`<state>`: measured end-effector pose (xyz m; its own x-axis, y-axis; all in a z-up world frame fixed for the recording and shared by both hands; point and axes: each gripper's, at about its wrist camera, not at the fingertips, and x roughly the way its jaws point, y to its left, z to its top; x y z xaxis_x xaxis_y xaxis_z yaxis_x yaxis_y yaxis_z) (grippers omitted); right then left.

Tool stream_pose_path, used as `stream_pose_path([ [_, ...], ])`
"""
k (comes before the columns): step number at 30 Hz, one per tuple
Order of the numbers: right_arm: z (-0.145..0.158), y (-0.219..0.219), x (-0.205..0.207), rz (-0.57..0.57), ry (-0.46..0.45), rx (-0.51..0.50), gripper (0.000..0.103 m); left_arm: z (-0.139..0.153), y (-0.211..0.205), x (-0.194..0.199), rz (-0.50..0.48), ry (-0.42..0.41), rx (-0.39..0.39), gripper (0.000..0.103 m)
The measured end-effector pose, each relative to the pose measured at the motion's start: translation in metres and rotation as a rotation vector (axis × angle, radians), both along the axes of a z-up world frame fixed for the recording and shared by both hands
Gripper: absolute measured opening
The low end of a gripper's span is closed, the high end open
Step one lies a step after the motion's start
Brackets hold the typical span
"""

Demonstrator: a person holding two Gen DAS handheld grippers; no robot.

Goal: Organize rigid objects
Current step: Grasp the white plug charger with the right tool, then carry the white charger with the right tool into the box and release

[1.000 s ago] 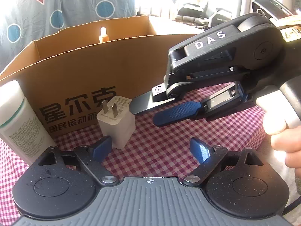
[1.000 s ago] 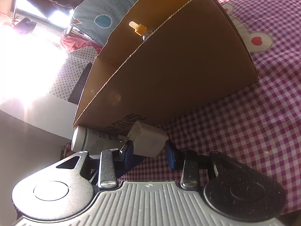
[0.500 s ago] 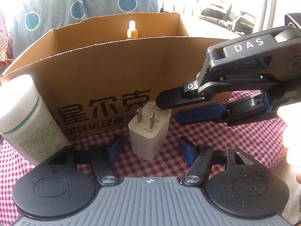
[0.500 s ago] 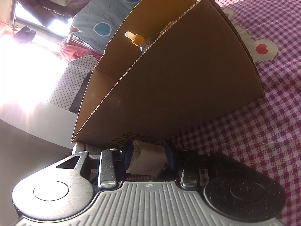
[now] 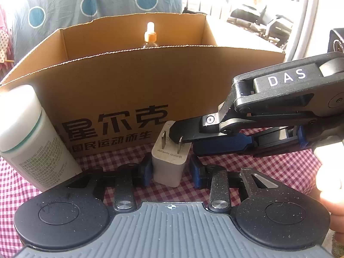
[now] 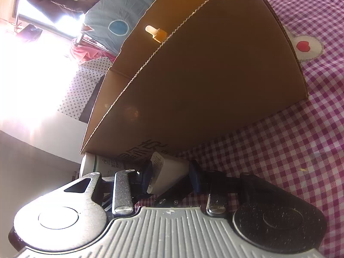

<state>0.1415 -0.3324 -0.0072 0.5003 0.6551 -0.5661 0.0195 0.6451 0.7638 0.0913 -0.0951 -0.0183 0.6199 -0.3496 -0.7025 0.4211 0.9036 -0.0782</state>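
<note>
A white plug-in charger [image 5: 169, 163] stood on a desk covered with a pink-and-white checked cloth [image 5: 268, 167], its two metal prongs pointing up. It sat just in front of an open brown cardboard box [image 5: 133, 81] printed with large dark characters.

The left hand-held gripper [image 5: 171, 169] reached in from below with a blue pad on either side of the charger's body. Its jaws were closing, with the charger between them; the left pad looked to be at the charger's side, while a thin gap showed at the right pad.

The right hand-held gripper [image 5: 187, 137], black with "DAS" on its arm, came in from the right, held by a person's hand [image 5: 329, 185]. In its own view its jaws were clenched on the charger [image 6: 165, 176], one pad against each side. In the left view its upper finger lay across one prong.

A white bottle [image 5: 28, 137] with a teal band and a printed label stood upright to the left of the charger, beside the box's front wall. Inside the box, a dropper bottle [image 5: 150, 35] with an orange collar and pale bulb rose above the near wall.
</note>
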Motion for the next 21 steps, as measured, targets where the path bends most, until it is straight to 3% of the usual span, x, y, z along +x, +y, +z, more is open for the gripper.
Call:
stream_pose_path([
  [6,0.0,0.004,0.004,-0.015,0.01,0.0,0.041,-0.001,0.001,0.0,-0.002,0.001,-0.006,0.037],
  [21,-0.004,0.002,-0.003,-0.016,0.009,0.001,0.041,0.0,0.001,-0.005,0.017,-0.004,-0.022,0.026],
])
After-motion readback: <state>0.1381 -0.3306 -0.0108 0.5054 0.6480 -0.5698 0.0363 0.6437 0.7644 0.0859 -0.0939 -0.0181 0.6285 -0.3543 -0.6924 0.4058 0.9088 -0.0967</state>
